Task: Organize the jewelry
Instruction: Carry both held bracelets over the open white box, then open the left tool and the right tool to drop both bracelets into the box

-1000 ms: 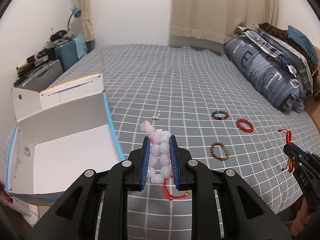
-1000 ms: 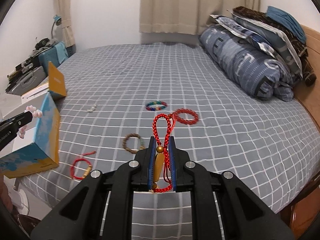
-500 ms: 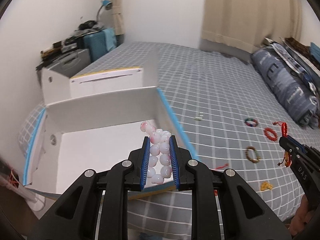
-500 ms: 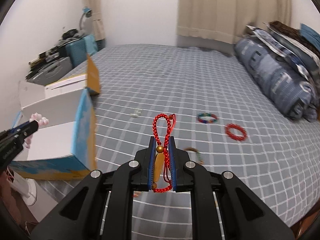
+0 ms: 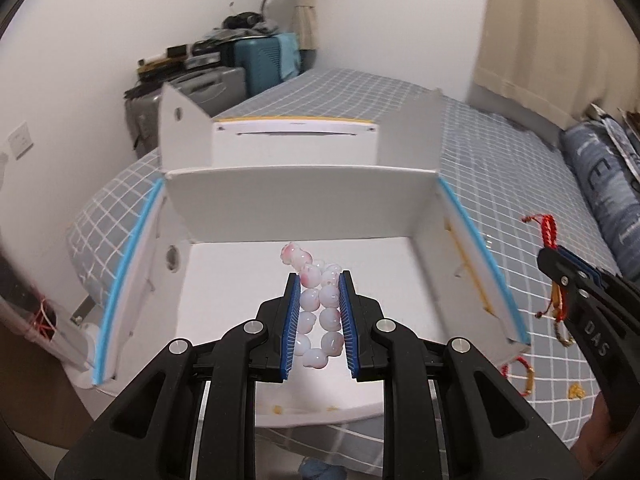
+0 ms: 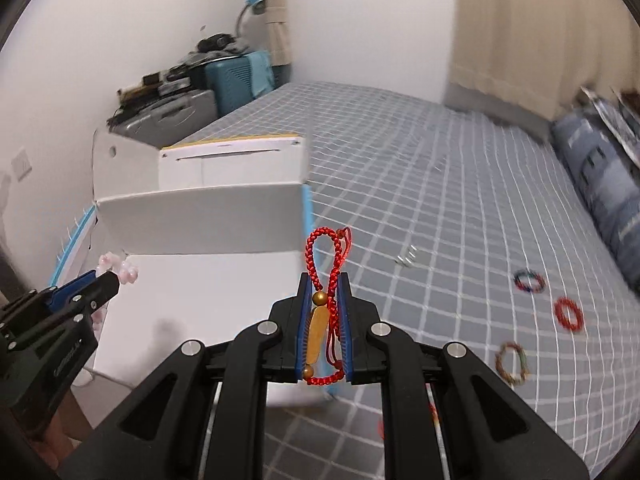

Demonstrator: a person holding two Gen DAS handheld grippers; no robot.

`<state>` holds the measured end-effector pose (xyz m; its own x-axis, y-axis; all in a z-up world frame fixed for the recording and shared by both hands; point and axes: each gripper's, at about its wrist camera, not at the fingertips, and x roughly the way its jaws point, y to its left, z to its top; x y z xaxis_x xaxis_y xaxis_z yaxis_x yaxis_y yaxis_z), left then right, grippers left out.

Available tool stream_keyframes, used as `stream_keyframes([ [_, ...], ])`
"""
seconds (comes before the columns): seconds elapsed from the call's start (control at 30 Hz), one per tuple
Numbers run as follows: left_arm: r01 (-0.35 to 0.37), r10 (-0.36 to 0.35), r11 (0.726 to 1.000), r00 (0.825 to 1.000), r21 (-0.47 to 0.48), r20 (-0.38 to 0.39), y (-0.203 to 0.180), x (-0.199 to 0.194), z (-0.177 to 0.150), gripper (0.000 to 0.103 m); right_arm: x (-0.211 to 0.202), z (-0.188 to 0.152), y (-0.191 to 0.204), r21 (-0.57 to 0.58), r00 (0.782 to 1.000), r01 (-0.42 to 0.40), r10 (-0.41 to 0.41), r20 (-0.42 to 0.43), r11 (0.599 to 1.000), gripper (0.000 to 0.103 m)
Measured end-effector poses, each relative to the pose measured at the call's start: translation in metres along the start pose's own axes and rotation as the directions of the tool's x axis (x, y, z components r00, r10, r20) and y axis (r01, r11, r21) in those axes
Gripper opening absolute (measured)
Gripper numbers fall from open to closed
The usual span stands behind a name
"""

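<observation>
Two tools angled downward, left tool (image 5: pixel 319 316) gripping pink bracelet (image 5: pixel 318 312)

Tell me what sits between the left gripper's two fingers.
In the left wrist view, the left gripper clamps a pink-white bead bracelet, held over the open white box.

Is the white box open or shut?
Open. The box has its lid flaps standing up at the back, and its bare white floor shows from above. The left tool holds the pink bracelet over it.
</observation>
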<state>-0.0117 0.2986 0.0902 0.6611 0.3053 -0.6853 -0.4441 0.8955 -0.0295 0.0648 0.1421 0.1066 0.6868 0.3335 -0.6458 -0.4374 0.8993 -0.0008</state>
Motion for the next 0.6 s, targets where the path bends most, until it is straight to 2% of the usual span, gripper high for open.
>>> stream_keyframes([
  [0.23,-0.051,0.05,0.998,0.998,-0.036,-0.029,0.03,0.017,0.007,0.019,0.041,0.017,0.042,-0.044,0.996,-0.057,0.054,-0.069,0.997,0.012],
  [0.33,-0.064,0.061,0.997,0.997,-0.047,-0.051,0.043,0.03,0.006,0.019,0.06,0.014,0.053,-0.066,0.994,-0.054,0.047,-0.1,0.996,0.012],
  [0.47,-0.094,0.088,0.994,0.991,-0.058,-0.105,0.06,0.049,-0.001,0.019,0.087,0.007,0.058,-0.052,0.983,-0.073,0.063,-0.171,0.996,0.012],
  [0.6,-0.087,0.071,0.993,0.982,-0.083,-0.176,0.07,0.067,-0.008,0.019,0.107,0.0,0.062,-0.041,0.969,-0.079,0.067,-0.239,0.996,0.012],
])
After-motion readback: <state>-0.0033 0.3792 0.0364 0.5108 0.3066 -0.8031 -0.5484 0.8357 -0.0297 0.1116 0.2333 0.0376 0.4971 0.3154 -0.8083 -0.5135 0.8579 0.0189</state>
